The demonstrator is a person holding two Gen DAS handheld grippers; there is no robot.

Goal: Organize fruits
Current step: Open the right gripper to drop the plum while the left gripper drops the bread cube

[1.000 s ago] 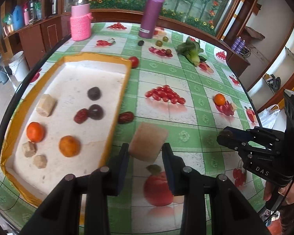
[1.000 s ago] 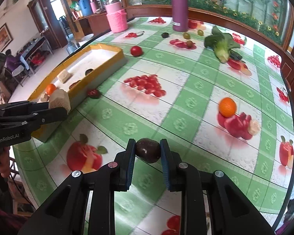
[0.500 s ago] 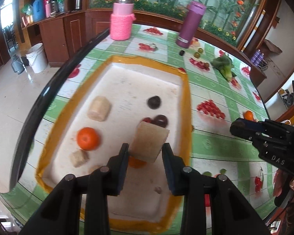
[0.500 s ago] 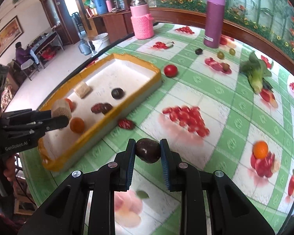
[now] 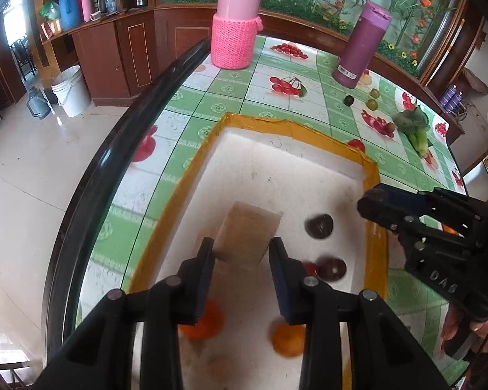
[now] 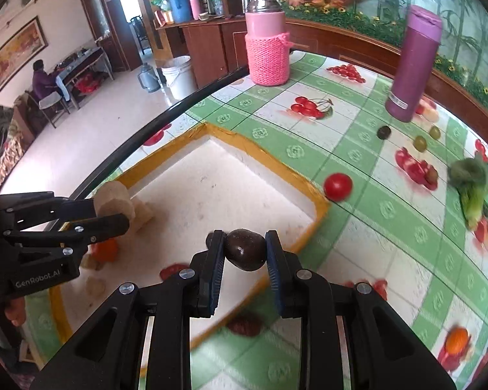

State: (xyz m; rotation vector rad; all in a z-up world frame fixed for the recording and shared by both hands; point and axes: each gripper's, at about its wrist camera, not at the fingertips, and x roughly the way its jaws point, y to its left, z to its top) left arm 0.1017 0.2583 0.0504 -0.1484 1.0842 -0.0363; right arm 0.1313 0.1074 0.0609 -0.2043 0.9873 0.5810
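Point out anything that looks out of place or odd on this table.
A dark red fruit lies on the tablecloth just outside the yellow-rimmed tray, though similar fruits sit inside. A red tomato, small green fruits and a leafy vegetable are also scattered loose. Nothing looks spilled or damaged.

A pink knit-sleeved flask (image 5: 235, 22) and purple bottle (image 5: 361, 45) stand upright.
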